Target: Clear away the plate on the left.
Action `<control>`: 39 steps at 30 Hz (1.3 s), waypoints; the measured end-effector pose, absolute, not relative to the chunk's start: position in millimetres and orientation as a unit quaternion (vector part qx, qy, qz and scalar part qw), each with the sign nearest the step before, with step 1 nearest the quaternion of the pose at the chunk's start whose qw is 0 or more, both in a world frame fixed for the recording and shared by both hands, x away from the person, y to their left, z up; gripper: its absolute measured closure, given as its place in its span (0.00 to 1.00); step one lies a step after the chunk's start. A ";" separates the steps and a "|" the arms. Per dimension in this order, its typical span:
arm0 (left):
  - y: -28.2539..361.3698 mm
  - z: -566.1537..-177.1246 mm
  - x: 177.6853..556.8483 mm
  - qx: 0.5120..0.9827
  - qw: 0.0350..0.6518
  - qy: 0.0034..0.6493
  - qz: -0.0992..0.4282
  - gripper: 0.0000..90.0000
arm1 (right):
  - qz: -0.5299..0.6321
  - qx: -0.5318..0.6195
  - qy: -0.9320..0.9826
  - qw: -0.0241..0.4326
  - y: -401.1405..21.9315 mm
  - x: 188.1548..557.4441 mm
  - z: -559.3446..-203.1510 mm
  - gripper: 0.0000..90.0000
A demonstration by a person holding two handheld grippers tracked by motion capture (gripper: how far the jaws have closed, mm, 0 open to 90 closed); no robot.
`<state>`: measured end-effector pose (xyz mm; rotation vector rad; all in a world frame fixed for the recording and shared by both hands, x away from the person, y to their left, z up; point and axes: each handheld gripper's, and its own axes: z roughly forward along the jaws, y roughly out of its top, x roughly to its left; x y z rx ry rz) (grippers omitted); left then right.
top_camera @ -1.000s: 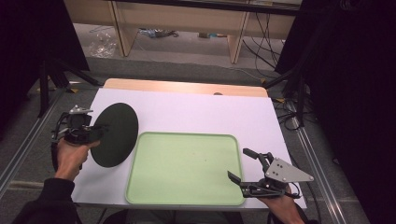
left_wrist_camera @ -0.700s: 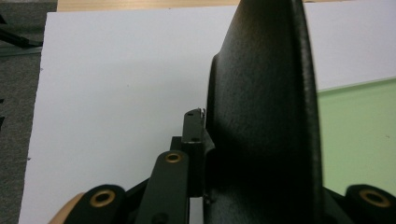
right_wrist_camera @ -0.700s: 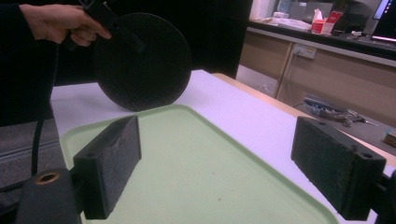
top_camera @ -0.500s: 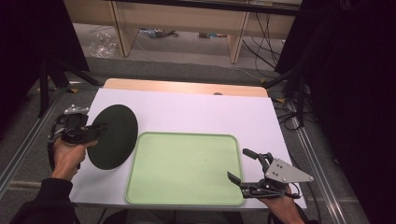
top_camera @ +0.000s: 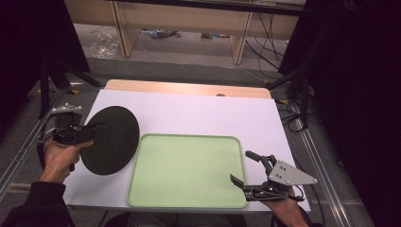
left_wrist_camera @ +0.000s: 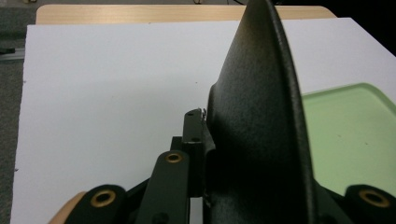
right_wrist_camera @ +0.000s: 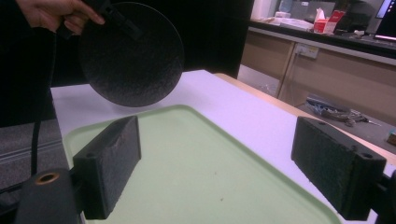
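While we looked down from the high view, we saw the bench (top_camera: pixel 198 113), covered with a white sheet, as the largest thing, with a strip of bare wood along its far edge. On its near half lay a pale green tray (top_camera: pixel 189 170) with rounded corners and a raised rim, and nothing lay in it. Just left of the tray we saw a black round plate (top_camera: pixel 111 139), matte and a little grainy. It was tilted and lifted off the bench, and its right edge reached the left rim of the tray in this view. The left tongs (top_camera: pixel 87 132) were pinching the plate at its left rim; in the left gripper view the rim (left_wrist_camera: pixel 261 130) stood edge-on between the two jaws. The person's left hand (top_camera: pixel 59 158) held these tongs, in a dark sleeve. The right tongs (top_camera: pixel 248 168) were at the near right corner of the tray, spread wide and holding nothing. In the right gripper view their two black pads (right_wrist_camera: pixel 109 163) stood well apart above the green surface.
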<state>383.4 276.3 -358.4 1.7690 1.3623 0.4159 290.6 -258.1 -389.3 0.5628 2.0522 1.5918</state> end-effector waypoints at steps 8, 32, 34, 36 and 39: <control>257.3 -348.9 379.7 0.716 0.460 0.510 0.123 0.86 | 0.579 0.212 0.751 0.238 -257.7 289.5 -389.3 0.18; 152.1 -380.3 384.1 0.771 0.471 0.428 0.005 0.86 | 0.579 0.211 0.749 0.243 -256.9 289.6 -389.9 0.18; 142.9 -382.8 385.7 0.773 0.472 0.423 -0.006 0.86 | 0.579 0.211 0.749 0.243 -256.8 289.6 -390.0 0.18; 135.4 -385.2 387.5 0.775 0.473 0.420 -0.015 0.86 | 0.580 0.211 0.749 0.243 -256.8 289.7 -389.9 0.18; 123.4 -389.8 389.2 0.779 0.470 0.415 -0.026 0.86 | 0.579 0.211 0.749 0.242 -257.2 289.8 -390.1 0.18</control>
